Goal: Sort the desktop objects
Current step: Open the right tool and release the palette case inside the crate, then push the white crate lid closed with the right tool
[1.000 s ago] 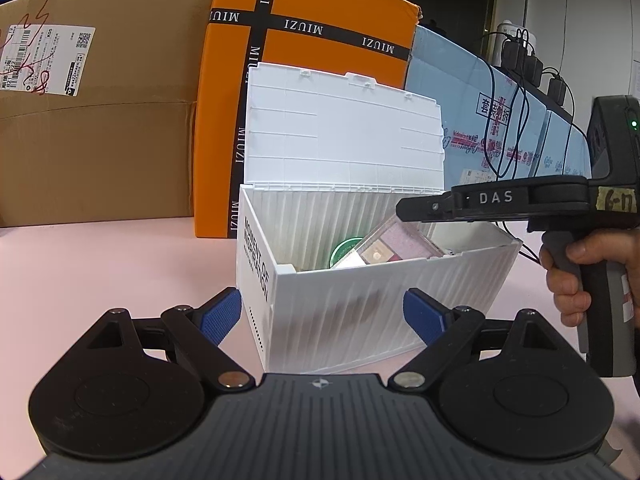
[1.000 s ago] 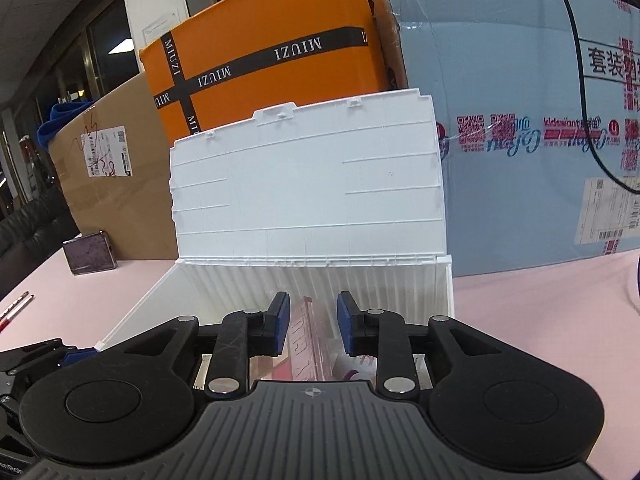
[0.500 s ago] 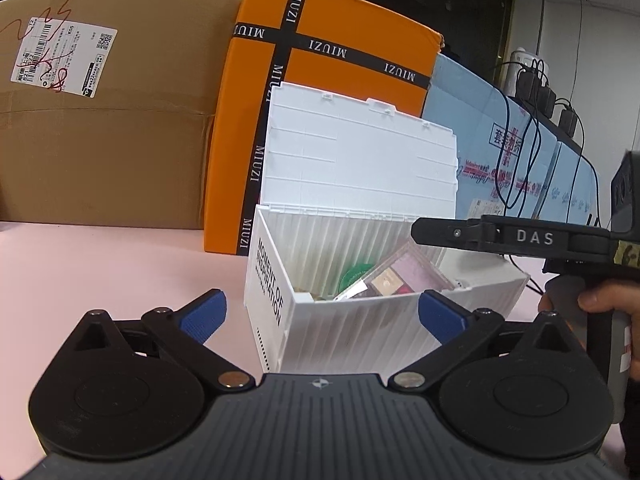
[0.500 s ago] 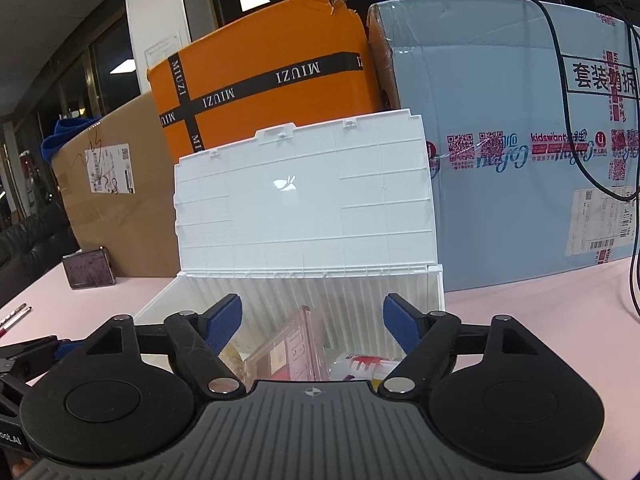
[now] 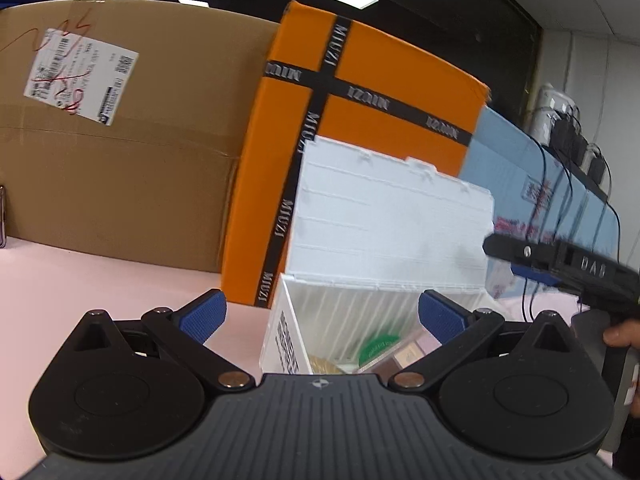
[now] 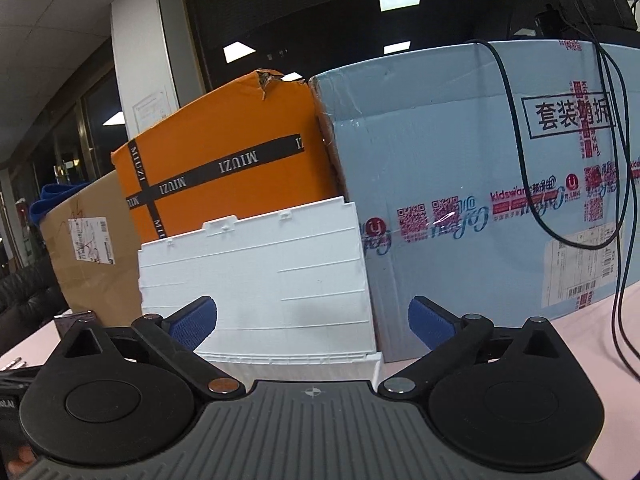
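Both my jaws were empty. Left gripper (image 5: pixel 322 316) stood fully spread; right gripper (image 6: pixel 312 322) was opening out wide, nothing between them. The white storage bin (image 5: pixel 380 312) sat on the pink worktop (image 5: pixel 100 280), lid (image 6: pixel 256 276) up, against the orange MIUZI carton (image 5: pixel 380 96).

Inside the bin: one green-lidded item (image 5: pixel 378 350), one clear flat case (image 5: pixel 412 354), one tan round thing (image 5: pixel 324 365), the rest hidden.

I judged a drop-off done. Next move needed a fresh pick: one small dark box (image 6: pixel 74 322) lay left of the bin.

Cartons behind the bin: three.
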`<state>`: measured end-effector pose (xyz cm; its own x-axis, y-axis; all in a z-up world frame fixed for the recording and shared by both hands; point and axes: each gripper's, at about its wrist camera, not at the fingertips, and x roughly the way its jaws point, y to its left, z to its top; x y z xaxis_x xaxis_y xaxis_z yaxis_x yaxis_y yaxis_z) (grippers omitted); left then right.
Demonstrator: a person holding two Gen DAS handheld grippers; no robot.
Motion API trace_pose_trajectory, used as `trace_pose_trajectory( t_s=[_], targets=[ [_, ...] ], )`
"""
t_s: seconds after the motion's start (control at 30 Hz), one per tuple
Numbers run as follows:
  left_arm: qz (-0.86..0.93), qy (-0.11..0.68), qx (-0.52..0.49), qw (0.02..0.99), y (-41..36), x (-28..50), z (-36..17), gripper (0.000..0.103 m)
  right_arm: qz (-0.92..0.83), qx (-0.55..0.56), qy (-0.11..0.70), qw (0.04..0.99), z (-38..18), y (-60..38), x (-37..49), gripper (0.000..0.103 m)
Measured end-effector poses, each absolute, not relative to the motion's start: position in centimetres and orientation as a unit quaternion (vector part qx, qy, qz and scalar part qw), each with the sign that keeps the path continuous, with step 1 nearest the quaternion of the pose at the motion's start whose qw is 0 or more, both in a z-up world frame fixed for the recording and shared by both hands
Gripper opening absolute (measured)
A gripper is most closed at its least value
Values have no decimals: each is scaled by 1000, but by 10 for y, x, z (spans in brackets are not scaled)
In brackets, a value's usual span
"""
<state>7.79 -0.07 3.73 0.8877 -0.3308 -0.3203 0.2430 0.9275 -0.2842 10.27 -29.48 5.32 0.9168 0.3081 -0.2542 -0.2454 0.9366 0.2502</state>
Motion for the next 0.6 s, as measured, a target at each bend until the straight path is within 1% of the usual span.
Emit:
trace_pose_trajectory(
  t_s=[0.27,0.43,0.5,0.6],
  targets=[
    [-145,189,-121,964,-2,84,32,103,146,50,126,980,59,-291,120,103],
    [-146,188,-119,964,-2,84,30,103,165,67,137,975,53,-295,128,103],
    [-149,189,-118,963,-2,84,30,103,200,71,141,967,49,-296,128,103],
    [-153,191,-118,962,-1,84,29,103,235,56,137,961,49,-292,124,103]
  ],
)
